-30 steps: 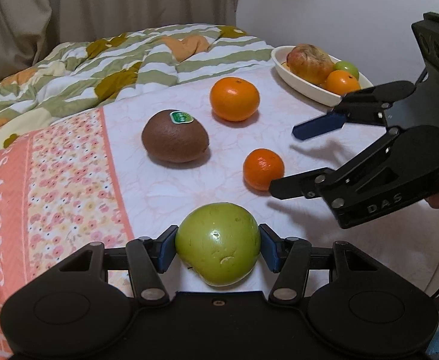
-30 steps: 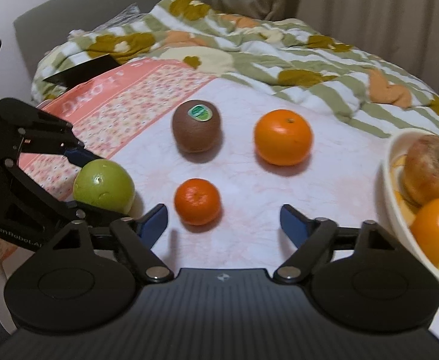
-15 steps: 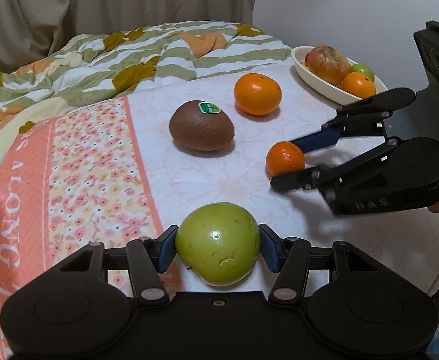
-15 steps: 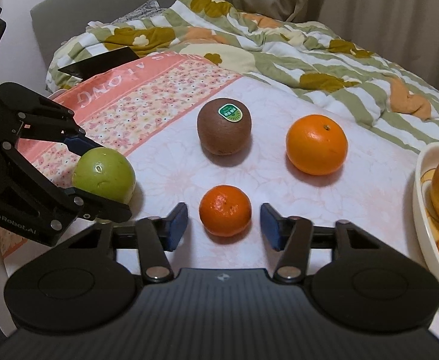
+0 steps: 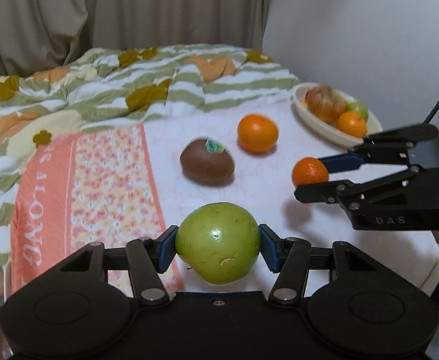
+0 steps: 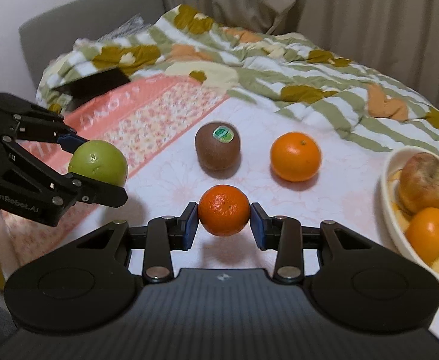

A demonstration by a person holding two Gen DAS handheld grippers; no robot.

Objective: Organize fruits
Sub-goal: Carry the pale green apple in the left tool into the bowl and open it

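Observation:
My left gripper (image 5: 217, 247) is shut on a green apple (image 5: 217, 243) and holds it above the table; it also shows in the right wrist view (image 6: 97, 163). My right gripper (image 6: 224, 223) is shut on a small mandarin (image 6: 224, 210), lifted a little off the cloth; the mandarin also shows in the left wrist view (image 5: 309, 172). A brown kiwi (image 6: 217, 150) with a green sticker and a large orange (image 6: 296, 156) lie on the white cloth beyond. A white bowl (image 6: 399, 231) at the right holds a reddish apple, an orange and a green fruit.
A striped floral quilt (image 6: 249, 69) is bunched at the back. A pink flowered cloth (image 5: 99, 186) covers the left side. A dark flat object (image 6: 93, 85) lies on the quilt at far left. Curtains and wall stand behind.
My right gripper closed on the small mandarin and raised it slightly. My left gripper lifted higher with the green apple still in it.

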